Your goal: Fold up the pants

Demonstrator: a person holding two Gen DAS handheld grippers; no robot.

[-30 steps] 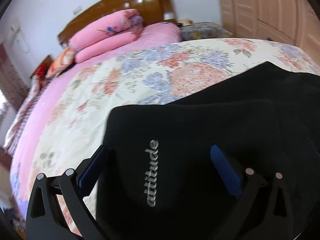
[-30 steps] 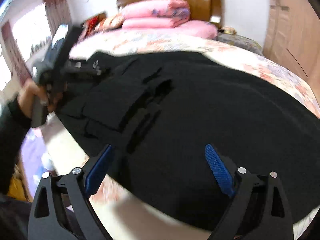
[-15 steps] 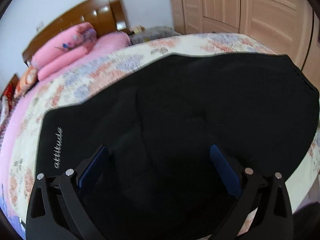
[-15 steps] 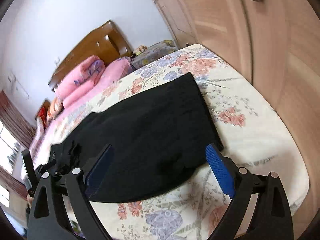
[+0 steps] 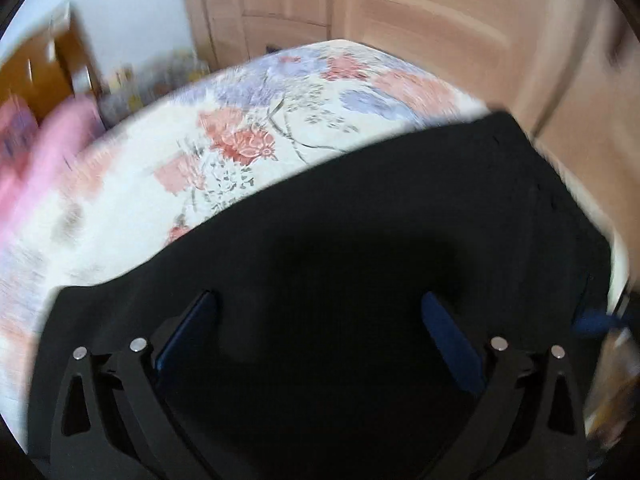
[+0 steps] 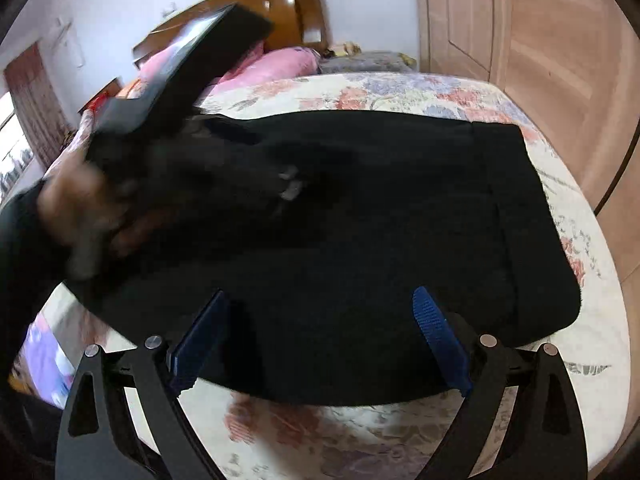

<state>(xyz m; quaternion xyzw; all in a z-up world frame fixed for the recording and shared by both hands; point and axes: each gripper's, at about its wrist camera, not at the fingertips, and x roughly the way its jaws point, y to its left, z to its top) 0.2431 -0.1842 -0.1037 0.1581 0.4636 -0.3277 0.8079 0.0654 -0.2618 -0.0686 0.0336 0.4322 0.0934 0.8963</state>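
Note:
Black pants (image 5: 360, 240) lie flat across a floral bedspread (image 5: 248, 128). They fill the lower half of the left wrist view, which is blurred. My left gripper (image 5: 320, 312) hovers over the dark cloth, open, with nothing pinched between its blue pads (image 5: 444, 328). In the right wrist view the pants (image 6: 380, 220) stretch from left to right, one end near the bed's right side. My right gripper (image 6: 320, 320) is open above their near edge. A hand (image 6: 80, 200) at the left holds the left gripper's black housing (image 6: 208, 48) over the pants.
Pink pillows (image 6: 280, 64) and a wooden headboard (image 6: 296, 12) stand at the far end of the bed. Wooden wardrobe doors (image 6: 552, 60) run close along the right side. The bedspread's near edge (image 6: 360, 432) drops off just below the pants.
The left wrist view has swung right, away from the printed waistband toward the other end of the pants. The right wrist view has swung back left over the pants. Both grippers stayed open.

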